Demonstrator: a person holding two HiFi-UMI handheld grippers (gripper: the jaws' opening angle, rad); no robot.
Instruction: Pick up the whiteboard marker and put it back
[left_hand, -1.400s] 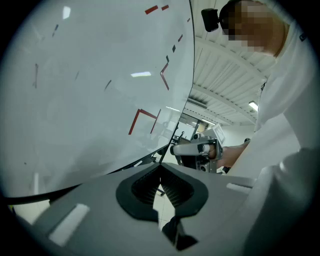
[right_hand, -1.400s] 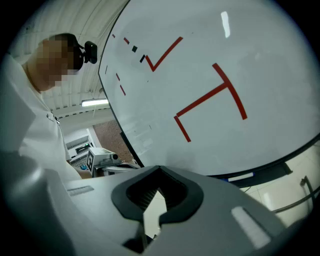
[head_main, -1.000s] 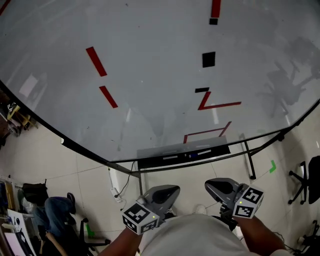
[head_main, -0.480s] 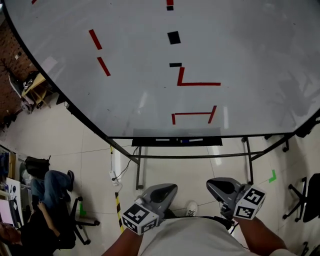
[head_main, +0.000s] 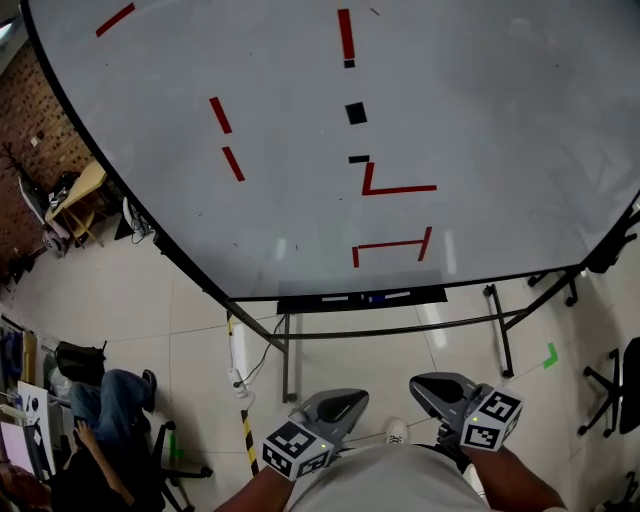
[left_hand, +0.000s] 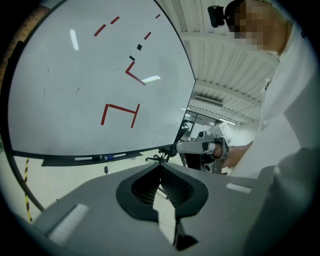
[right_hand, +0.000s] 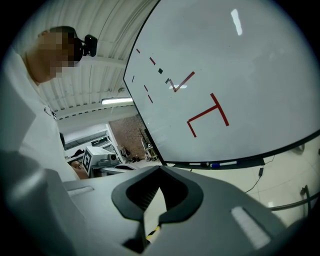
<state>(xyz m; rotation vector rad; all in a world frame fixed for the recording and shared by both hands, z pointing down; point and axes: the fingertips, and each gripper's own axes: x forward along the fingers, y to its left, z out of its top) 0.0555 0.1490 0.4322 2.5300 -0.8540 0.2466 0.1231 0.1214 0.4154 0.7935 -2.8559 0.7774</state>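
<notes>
A large whiteboard (head_main: 400, 120) with red and black tape marks stands on a metal frame. On its black tray (head_main: 300, 303) lie whiteboard markers (head_main: 377, 297), one with a blue cap; they also show in the left gripper view (left_hand: 106, 157) and the right gripper view (right_hand: 215, 164). My left gripper (head_main: 345, 402) and right gripper (head_main: 430, 385) hang close to my body, well short of the tray. In each gripper view the jaws meet at the tips, left (left_hand: 160, 167) and right (right_hand: 160, 170), with nothing between them.
A person sits on an office chair (head_main: 100, 420) at the lower left. Another chair (head_main: 612, 370) stands at the right. A cable and power strip (head_main: 238, 360) lie by the board's legs (head_main: 500, 330). Yellow-black tape (head_main: 245, 435) marks the tiled floor.
The head view has swung, so the board now appears more square-on and its tray sits near the centre. Both grippers stay shut and empty near my body.
</notes>
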